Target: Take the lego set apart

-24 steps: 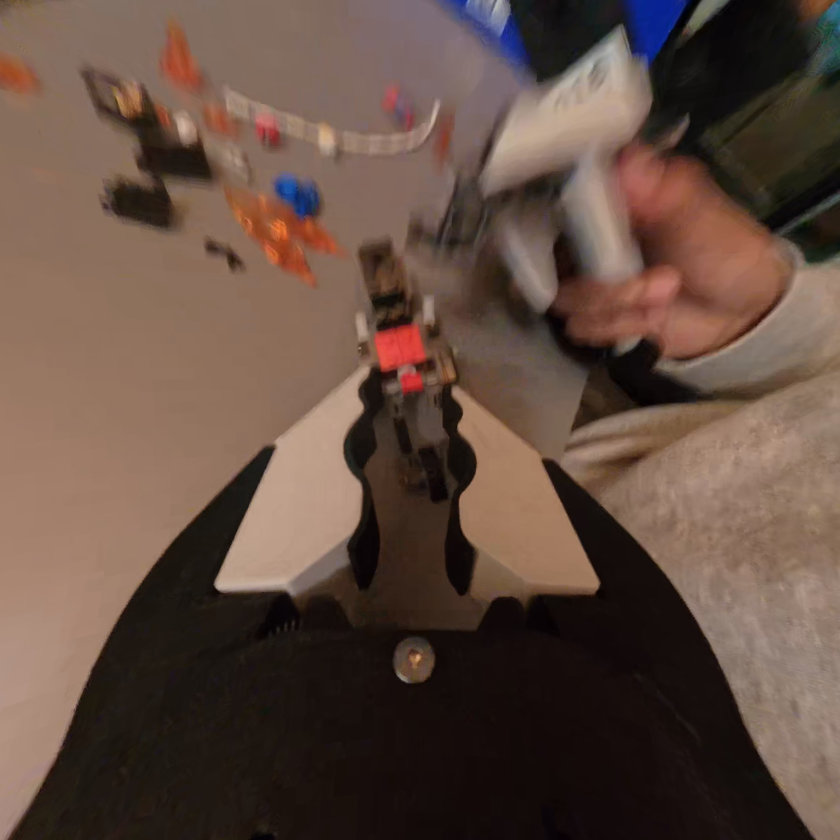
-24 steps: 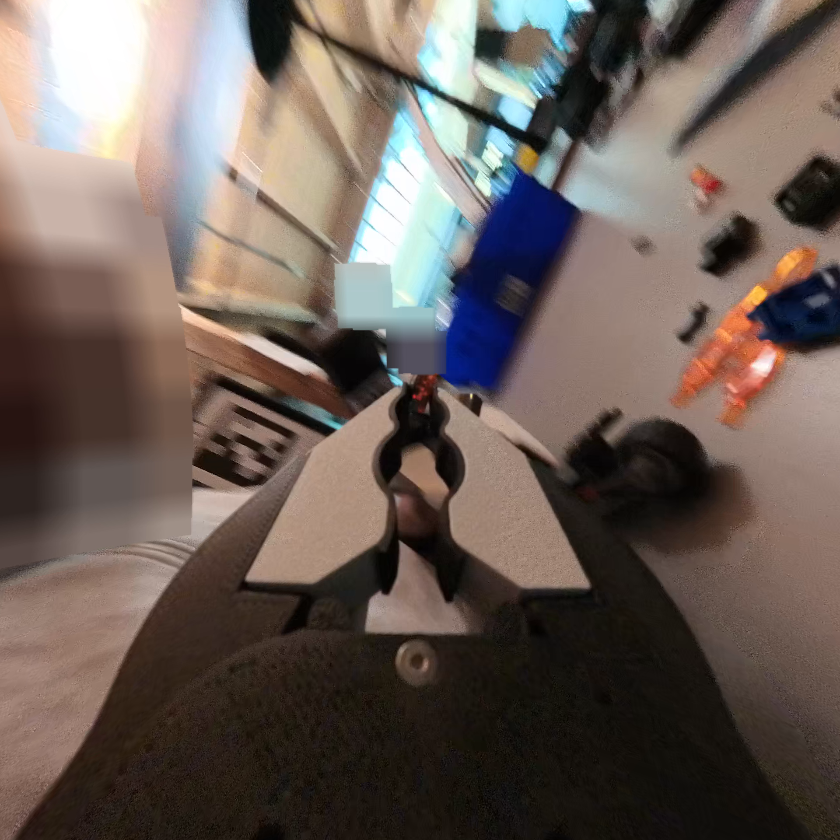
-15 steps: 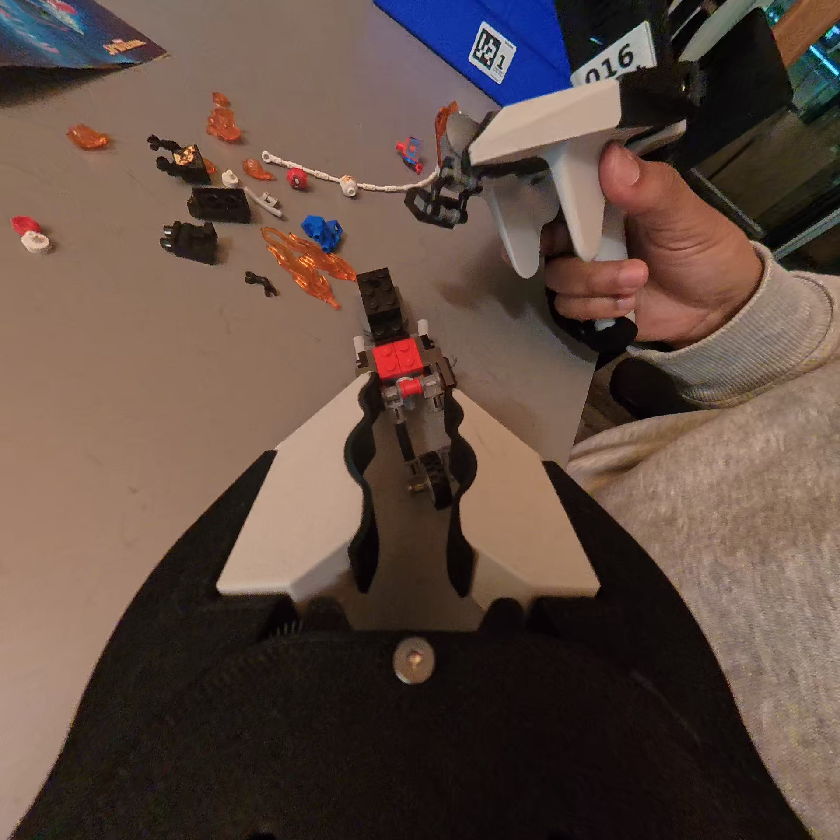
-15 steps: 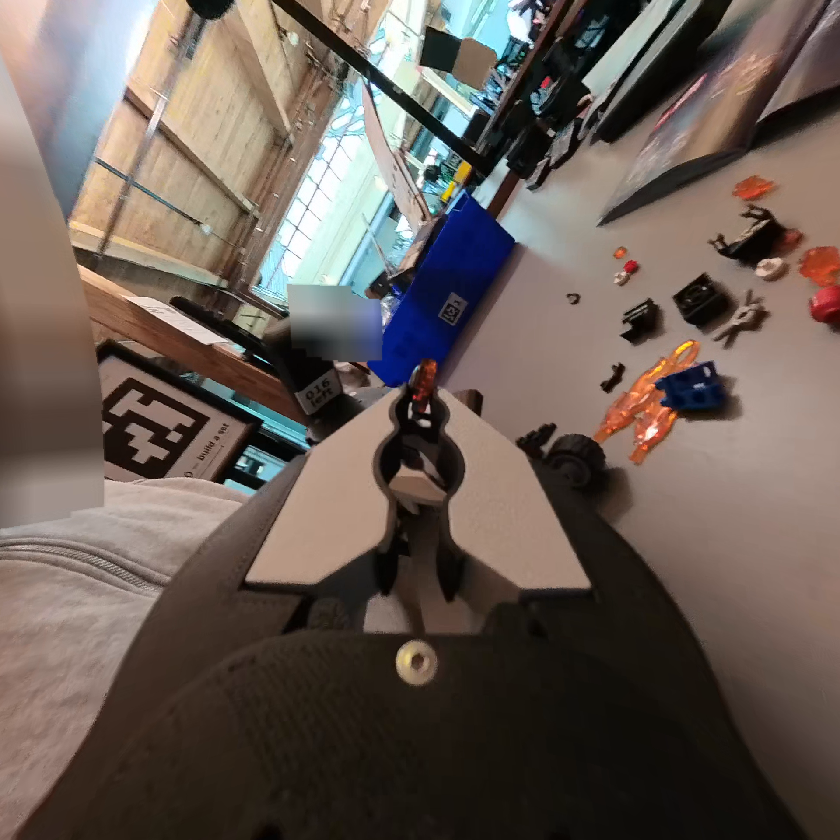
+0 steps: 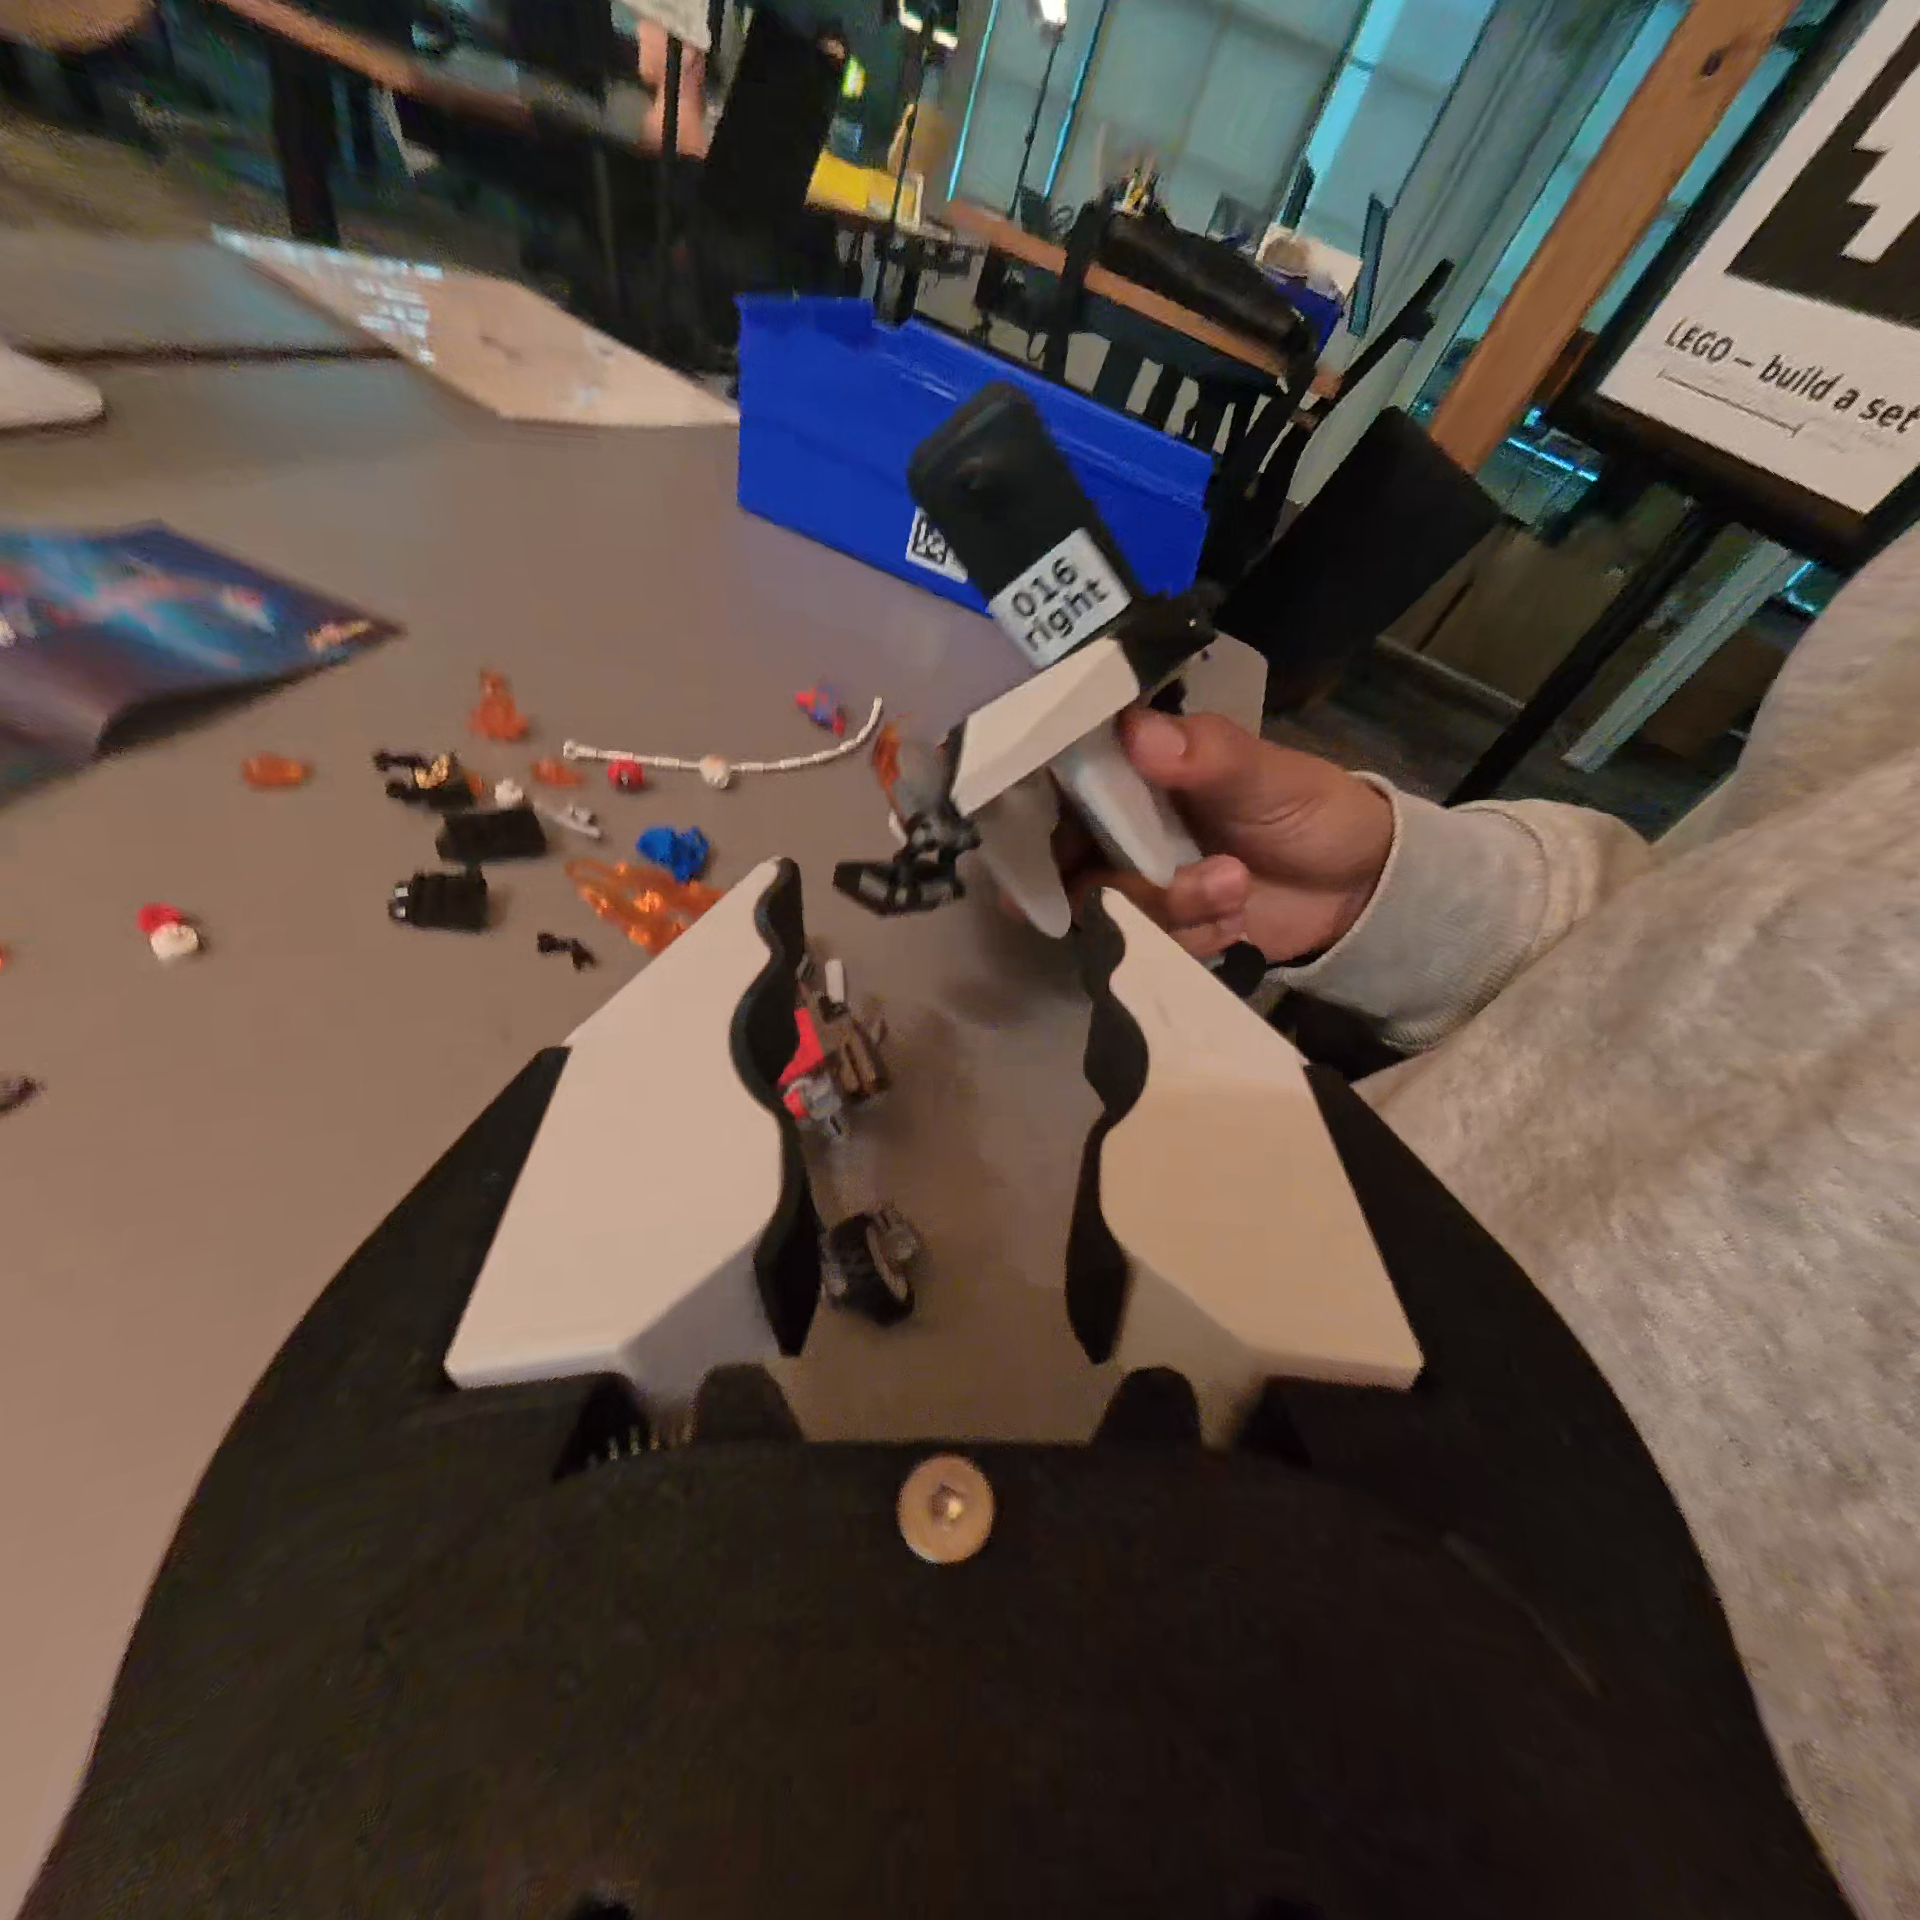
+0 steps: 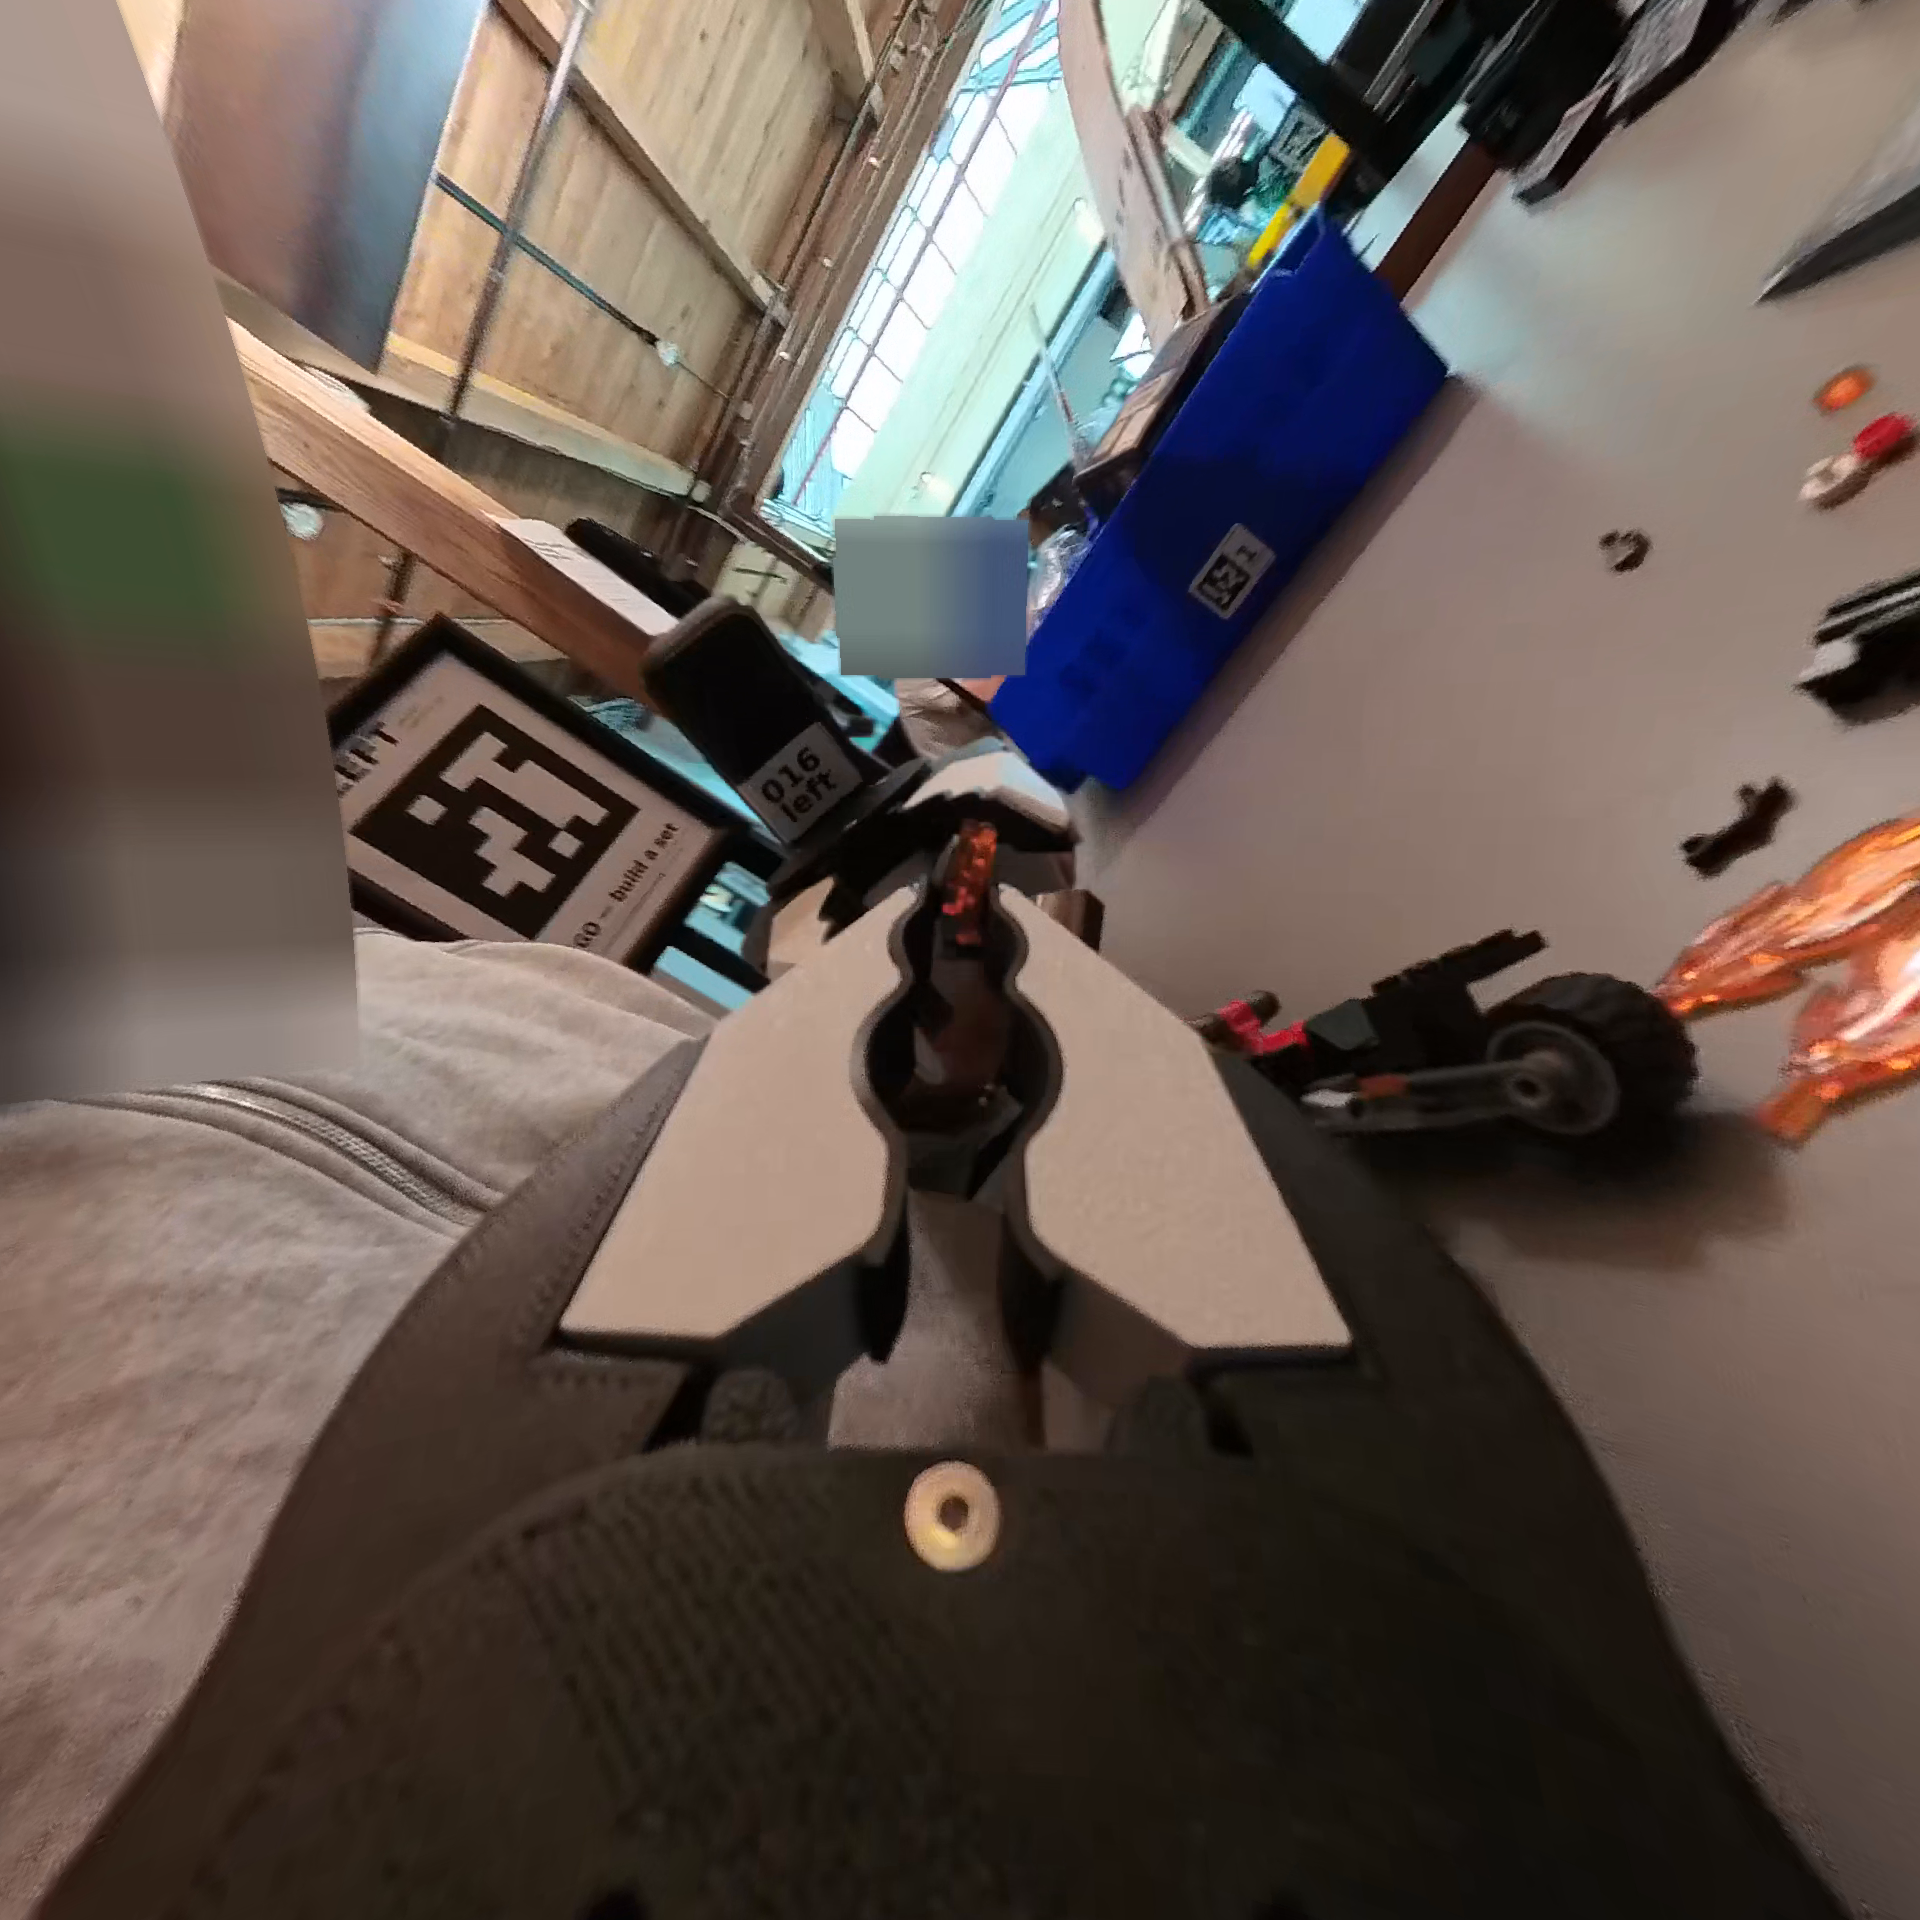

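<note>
Partly dismantled: loose pieces (image 5: 457,831) litter the counter (image 5: 312,1143). Left hand-held gripper (image 5: 935,914) is spread above the motorcycle remainder (image 6: 1455,1060); right hand-held gripper (image 6: 961,914) pinches a detached piece (image 6: 961,894).

- My left gripper (image 5: 940,904) hangs over the table (image 5: 260,1143) with its fingers spread wide; the motorcycle body (image 5: 836,1049) lies on the table in the gap between them, close against the left finger.
- Its wheel (image 5: 868,1262) lies nearer me than the rest of it.
- My right gripper (image 5: 914,800) is ahead and to the right, held in my hand (image 5: 1247,831) above the table, with a small piece (image 5: 904,868) pinched at its tip.
- Loose pieces (image 5: 488,831) lie scattered ahead to the left, with a chain (image 5: 727,764) behind them.
- A booklet (image 5: 135,634) lies far left.
- A bin (image 5: 883,457) stands at the table's far edge, behind my right gripper.
</note>
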A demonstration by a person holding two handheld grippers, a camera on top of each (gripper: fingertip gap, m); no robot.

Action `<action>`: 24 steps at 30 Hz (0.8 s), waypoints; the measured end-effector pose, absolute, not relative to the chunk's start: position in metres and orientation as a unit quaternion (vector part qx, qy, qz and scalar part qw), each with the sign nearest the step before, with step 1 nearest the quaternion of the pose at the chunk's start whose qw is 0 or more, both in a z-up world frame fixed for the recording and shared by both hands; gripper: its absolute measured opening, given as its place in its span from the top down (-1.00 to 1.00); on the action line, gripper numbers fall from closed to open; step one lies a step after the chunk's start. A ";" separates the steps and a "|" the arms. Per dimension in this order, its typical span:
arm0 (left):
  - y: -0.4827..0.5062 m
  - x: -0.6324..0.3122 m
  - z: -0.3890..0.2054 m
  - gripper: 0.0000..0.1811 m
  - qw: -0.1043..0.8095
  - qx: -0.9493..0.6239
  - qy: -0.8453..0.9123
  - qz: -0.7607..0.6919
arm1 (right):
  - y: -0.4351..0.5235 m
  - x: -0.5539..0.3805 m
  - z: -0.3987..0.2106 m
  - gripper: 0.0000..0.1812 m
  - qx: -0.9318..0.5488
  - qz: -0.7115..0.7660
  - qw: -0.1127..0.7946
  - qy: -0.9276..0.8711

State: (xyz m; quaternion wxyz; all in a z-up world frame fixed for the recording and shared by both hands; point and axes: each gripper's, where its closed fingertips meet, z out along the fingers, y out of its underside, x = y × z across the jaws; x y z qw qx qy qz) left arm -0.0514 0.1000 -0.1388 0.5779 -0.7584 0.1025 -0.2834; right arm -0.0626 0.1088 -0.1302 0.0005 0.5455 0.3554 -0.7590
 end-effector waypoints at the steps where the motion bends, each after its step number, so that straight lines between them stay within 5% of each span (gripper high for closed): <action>1: 0.102 -0.050 -0.138 0.43 0.581 -0.758 0.110 -0.275 | 0.107 -0.064 -0.130 0.93 0.543 -0.765 0.017 0.346; 9: 0.110 -0.053 -0.149 0.75 0.582 -0.778 0.132 -0.197 | 0.105 -0.070 -0.117 0.93 0.507 -0.815 0.076 0.271; 24: 0.108 -0.061 -0.165 0.82 0.530 -0.813 0.107 -0.214 | 0.122 -0.077 -0.137 0.92 0.583 -0.706 -0.131 0.380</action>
